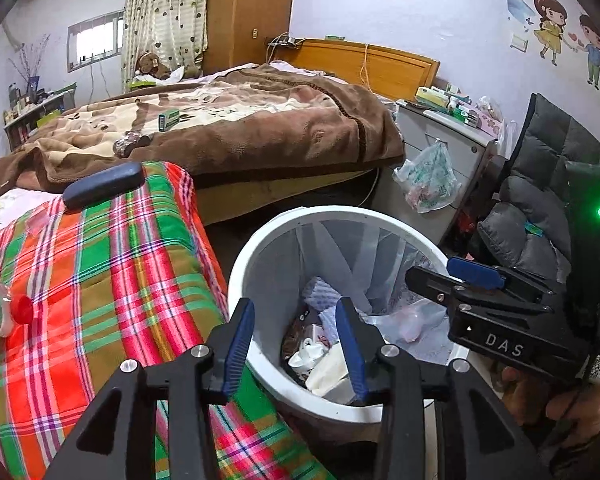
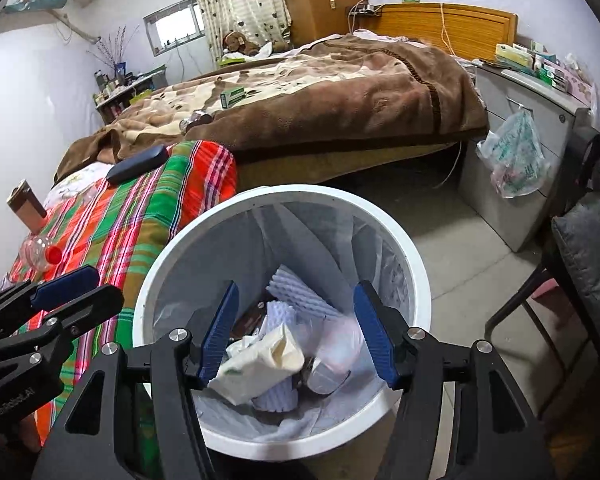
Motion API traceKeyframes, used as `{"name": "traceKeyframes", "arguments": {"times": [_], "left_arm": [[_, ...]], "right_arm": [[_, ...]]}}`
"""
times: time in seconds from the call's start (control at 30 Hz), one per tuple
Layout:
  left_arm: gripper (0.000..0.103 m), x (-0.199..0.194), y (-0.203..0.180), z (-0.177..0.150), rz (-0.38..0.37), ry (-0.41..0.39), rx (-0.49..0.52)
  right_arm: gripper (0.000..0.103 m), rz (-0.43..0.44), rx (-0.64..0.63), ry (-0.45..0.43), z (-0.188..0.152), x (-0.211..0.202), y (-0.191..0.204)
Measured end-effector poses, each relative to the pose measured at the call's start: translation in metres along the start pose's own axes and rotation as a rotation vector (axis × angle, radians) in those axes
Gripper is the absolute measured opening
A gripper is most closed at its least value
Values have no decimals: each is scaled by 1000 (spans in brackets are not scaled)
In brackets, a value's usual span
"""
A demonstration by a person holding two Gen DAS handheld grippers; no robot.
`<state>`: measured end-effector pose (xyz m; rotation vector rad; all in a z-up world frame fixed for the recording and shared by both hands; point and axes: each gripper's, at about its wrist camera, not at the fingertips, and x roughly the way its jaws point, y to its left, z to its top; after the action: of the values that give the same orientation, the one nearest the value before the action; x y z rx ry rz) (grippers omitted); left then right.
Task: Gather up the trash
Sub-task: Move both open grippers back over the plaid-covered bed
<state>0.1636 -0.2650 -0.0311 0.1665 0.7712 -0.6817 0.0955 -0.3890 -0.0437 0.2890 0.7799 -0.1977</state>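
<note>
Trash is already heaped in the white lined bin [image 2: 280, 436] on the floor just right of the plaid quilt [image 1: 112, 264]: foam netting [image 2: 300, 292], crumpled paper [image 2: 260, 364] and wrappers, with both the left claw [image 1: 296, 344] and the right claw [image 2: 296, 340] held spread apart and empty above it. Judged as left to collect are the red-capped plastic bottle [image 2: 40, 254] on the near left of the quilt, a small carton [image 2: 26, 204] beyond it, and a green box [image 2: 232, 97] and a wrapper on the far brown blanket [image 2: 339, 92]. The bin's bottom is hidden, and the wrapper's kind cannot be made out.
</note>
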Motion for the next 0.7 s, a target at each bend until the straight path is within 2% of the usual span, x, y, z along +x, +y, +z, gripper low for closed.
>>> {"name": "traceKeyframes", "arguments": {"times": [0.43,0.7], "left_arm": [[43,-26,17,-9,37,-28,-41],[43,-49,38,-18,67,-59,-83]], "right_arm": [[61,13,-9,-16,-3,-6,13],[61,43,-44,-28,-5,-12,35]]}}
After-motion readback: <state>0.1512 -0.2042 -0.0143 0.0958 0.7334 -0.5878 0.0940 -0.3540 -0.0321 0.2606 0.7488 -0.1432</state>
